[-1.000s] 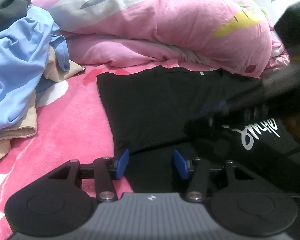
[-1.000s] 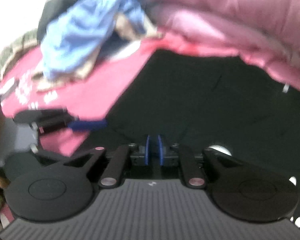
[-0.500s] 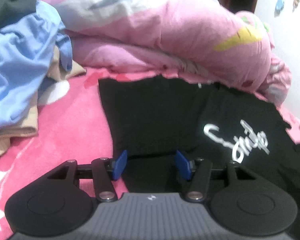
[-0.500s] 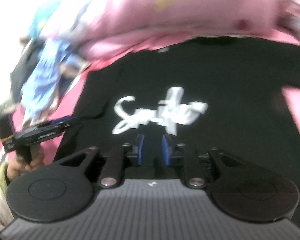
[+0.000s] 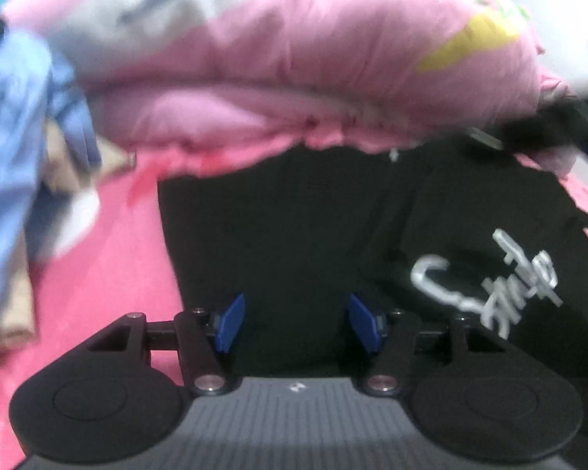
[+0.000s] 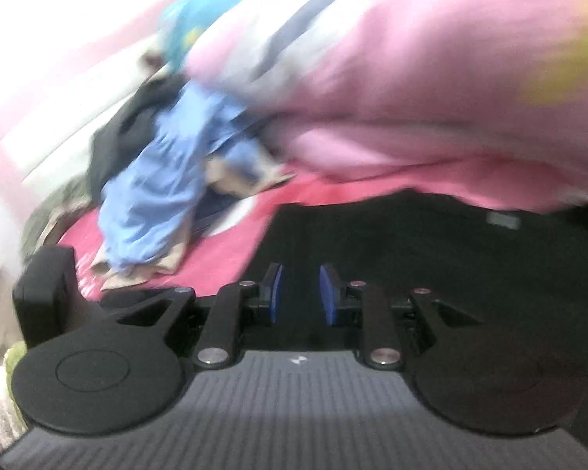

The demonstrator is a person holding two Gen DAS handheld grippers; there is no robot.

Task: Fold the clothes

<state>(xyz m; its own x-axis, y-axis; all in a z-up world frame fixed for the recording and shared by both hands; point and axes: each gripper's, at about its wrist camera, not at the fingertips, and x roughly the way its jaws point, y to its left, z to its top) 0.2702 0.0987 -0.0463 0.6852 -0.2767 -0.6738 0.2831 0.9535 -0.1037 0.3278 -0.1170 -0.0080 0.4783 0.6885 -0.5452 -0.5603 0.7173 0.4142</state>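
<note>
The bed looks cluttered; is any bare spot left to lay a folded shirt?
One: the pink sheet between the black T-shirt and the blue clothes pile. Behind, the bunched pink duvet crowds the far side, overlapping the shirt's top edge.

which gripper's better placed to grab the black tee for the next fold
Probably the left. The left gripper is open, low over the black t-shirt, near its left edge by the pink sheet. The right gripper is also open over the shirt, but its view is heavily blurred, so likely mid-swing.
</note>
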